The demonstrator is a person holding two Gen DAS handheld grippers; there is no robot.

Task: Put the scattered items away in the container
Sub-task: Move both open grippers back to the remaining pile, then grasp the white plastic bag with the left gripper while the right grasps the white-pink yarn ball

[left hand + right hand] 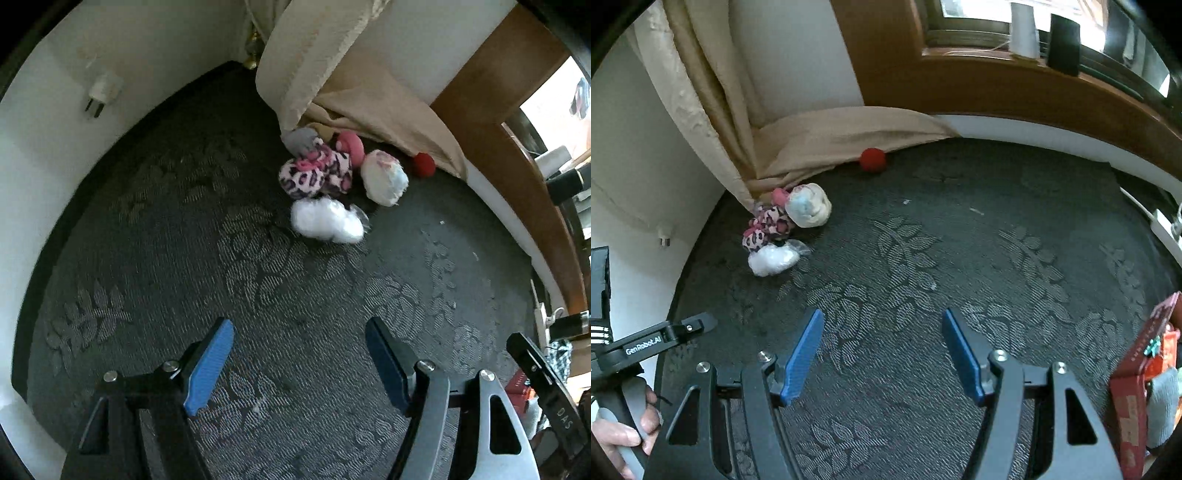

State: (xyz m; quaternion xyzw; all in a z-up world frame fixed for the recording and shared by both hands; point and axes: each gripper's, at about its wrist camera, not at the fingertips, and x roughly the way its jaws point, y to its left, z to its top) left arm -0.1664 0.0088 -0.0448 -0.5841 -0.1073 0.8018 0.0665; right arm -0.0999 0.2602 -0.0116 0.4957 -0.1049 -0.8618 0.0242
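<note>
- Left wrist view: the left gripper (299, 365) points steeply down at the dark patterned carpet (184, 258), its blue pads spread apart with nothing between them.
- Bare carpet lies on every side of the left gripper, out to the white wall (44, 155) on the left, where a plug (101, 92) hangs.
- Right wrist view: the right gripper (882, 354) also tilts down over bare carpet, jaws spread and empty, with open floor ahead as far as the white skirting under the wooden window sill (997, 85).
- Far ahead, a cluster of soft items lies against the curtain (314, 55): a white fluffy wad (325, 221), pink leopard-print socks (314, 173), a white bundle (384, 177), a pink piece (351, 146) and a grey piece (301, 140), all touching or just beside each other.
- A red ball (872, 159) sits apart from the cluster, at the curtain's hem.
- A red container (1137, 376) is cut off at the right edge of the right view, with something pale inside; its shape is hard to make out.
- At the lower left of the right view, a hand (624, 428) grips the other gripper's handle.
</note>
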